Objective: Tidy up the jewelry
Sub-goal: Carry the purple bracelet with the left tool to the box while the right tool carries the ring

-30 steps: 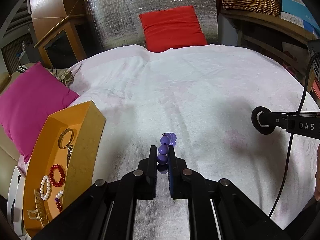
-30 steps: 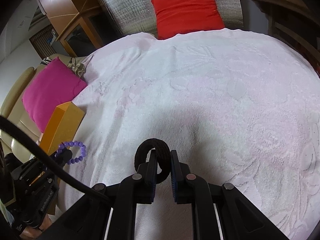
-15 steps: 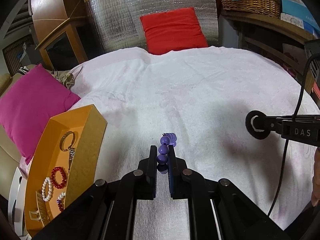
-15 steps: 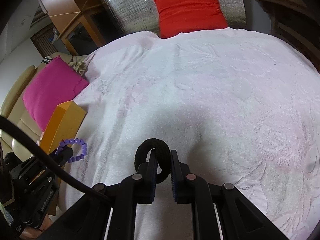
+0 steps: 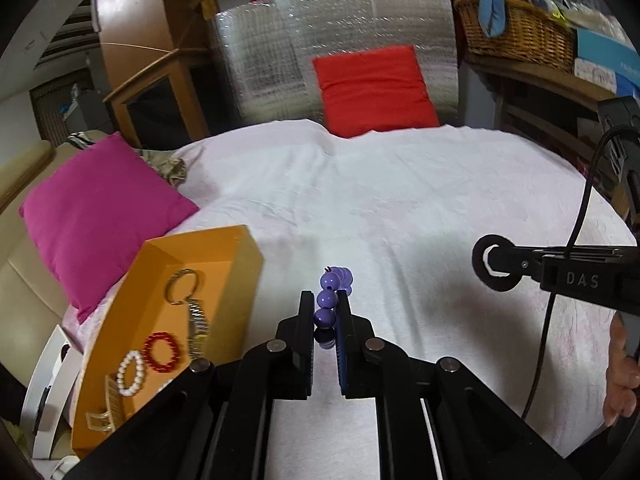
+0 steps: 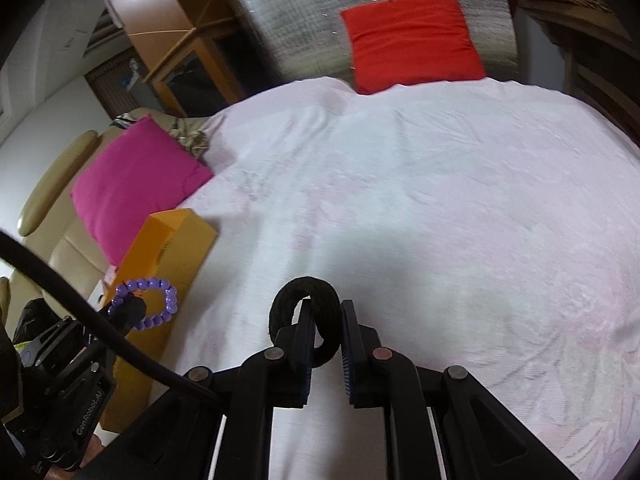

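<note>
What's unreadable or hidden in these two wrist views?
- Orange tray: inside hidden by its own wall in the right wrist view.
- Tray's near end, left wrist: covered by the left gripper body beyond the hair clip.
- Purple bead bracelet: edge-on, loop hidden, left wrist.
- Black hair tie: lower part behind right gripper fingers.

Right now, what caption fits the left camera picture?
Left gripper holds purple bracelet beside the orange tray.

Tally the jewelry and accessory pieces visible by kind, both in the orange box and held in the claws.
Beaded bracelets: 3 (purple in the left claw, red, white)
Black hair tie, in the right claw: 1
Keyring: 1
Hair claw clip: 1
Total: 6
</note>
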`<state>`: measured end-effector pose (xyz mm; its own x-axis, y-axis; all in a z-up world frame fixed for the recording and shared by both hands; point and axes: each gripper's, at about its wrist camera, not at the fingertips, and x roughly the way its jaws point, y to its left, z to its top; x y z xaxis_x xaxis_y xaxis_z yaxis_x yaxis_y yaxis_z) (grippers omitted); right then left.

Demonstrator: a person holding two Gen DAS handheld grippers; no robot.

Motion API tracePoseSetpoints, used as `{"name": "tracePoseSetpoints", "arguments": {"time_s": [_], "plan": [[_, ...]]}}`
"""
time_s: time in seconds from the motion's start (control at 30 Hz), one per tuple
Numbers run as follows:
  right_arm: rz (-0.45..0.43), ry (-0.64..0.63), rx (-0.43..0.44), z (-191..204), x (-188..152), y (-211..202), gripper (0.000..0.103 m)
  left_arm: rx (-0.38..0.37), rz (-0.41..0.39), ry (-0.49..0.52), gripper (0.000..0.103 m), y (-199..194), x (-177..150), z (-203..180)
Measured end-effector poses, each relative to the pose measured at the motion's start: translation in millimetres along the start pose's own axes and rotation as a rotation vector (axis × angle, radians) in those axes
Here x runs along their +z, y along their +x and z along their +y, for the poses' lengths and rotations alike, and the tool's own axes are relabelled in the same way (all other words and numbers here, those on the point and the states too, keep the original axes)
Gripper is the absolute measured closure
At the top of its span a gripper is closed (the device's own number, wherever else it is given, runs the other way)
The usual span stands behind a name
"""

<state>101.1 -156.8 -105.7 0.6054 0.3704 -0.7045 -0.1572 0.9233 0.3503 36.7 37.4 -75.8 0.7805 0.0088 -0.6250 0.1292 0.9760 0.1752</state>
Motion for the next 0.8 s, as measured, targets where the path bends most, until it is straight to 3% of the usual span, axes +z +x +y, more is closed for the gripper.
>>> {"name": "tracePoseSetpoints", "arguments": {"time_s": [0.47,0.8], "plan": [[-0.016,-0.073,0.112,82.5,7.1,20.8,0.09,0.106,-0.034,-0.093,0.093,-24.2,-14.4,68.0],[-0.081,-0.184,0.283,162.0,8.6,25.1,0.09,0.226,-0.008,-0.299,0.093,-41.3,-55.2,180.4]]}}
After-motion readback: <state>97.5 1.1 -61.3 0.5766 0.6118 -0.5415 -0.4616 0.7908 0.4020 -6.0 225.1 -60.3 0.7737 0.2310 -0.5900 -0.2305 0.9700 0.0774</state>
